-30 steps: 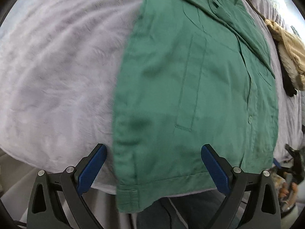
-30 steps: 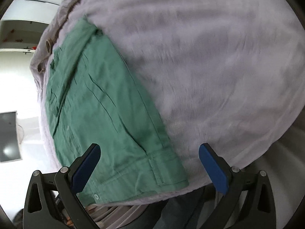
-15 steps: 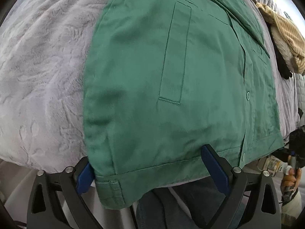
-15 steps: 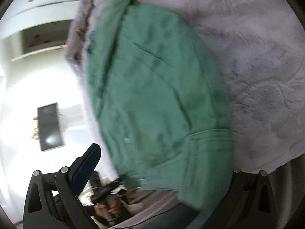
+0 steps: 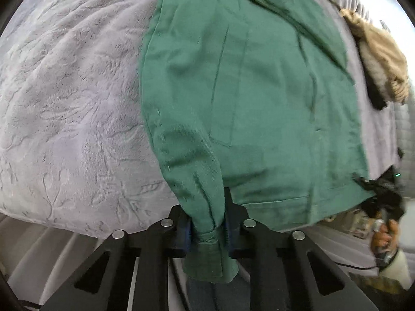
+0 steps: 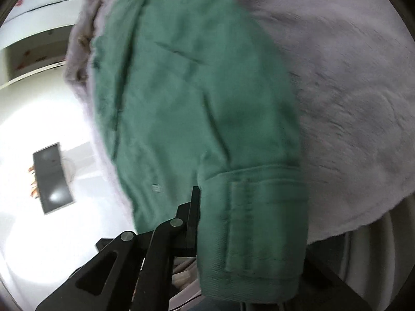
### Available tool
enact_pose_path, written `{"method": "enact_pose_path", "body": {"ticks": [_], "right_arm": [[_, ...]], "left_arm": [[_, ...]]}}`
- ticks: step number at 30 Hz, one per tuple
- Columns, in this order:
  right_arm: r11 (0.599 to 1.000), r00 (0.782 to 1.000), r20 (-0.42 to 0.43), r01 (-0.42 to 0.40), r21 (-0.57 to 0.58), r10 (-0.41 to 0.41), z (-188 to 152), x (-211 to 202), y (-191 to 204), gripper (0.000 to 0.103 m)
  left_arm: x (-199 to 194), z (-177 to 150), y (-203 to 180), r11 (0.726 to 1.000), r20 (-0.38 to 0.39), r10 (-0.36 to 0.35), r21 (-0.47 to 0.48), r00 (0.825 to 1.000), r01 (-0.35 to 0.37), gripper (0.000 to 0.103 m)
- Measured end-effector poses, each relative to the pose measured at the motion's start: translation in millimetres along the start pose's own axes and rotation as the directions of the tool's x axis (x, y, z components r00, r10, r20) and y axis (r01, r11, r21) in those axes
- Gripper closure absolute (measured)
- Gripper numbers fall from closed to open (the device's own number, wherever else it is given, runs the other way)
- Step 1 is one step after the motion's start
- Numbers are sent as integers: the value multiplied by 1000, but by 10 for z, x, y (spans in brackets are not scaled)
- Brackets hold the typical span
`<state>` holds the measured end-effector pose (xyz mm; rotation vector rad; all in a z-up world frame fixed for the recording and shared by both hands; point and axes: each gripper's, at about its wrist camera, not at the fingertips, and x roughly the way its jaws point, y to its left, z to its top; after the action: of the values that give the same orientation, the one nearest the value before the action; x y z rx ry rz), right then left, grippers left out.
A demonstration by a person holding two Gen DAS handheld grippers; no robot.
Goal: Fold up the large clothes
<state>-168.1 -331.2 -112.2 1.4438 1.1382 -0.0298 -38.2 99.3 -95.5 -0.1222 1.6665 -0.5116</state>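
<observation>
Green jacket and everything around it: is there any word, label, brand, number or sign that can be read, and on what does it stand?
No text can be read in either view.
Green jacket: no label or print shows.
Grey blanket: only a pressed leaf pattern.
Wall shelf: small red marks, too blurred to read.

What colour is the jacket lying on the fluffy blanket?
Plain green; the jacket shows best in the left wrist view, on a pale lilac-grey blanket.
</observation>
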Motion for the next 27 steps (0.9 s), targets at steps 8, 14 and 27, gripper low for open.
{"method": "enact_pose_path", "body": {"ticks": [8,14,27], "right_arm": [[973,987,-42,-160,-164,155,466,-91,913,96],[943,972,-40,-233,-237,231,1116,-64,1574,96],[978,988,107,-88,-190,110,2975,865,2065,96]], "left_arm": [[-564,372,-118,958,145,-246,-114,958,263,86],[-995,986,-301,940,332,-264,-123,905,319,86],[-963,3075,-456,971,515,-147,-88,844,223,86]]}}
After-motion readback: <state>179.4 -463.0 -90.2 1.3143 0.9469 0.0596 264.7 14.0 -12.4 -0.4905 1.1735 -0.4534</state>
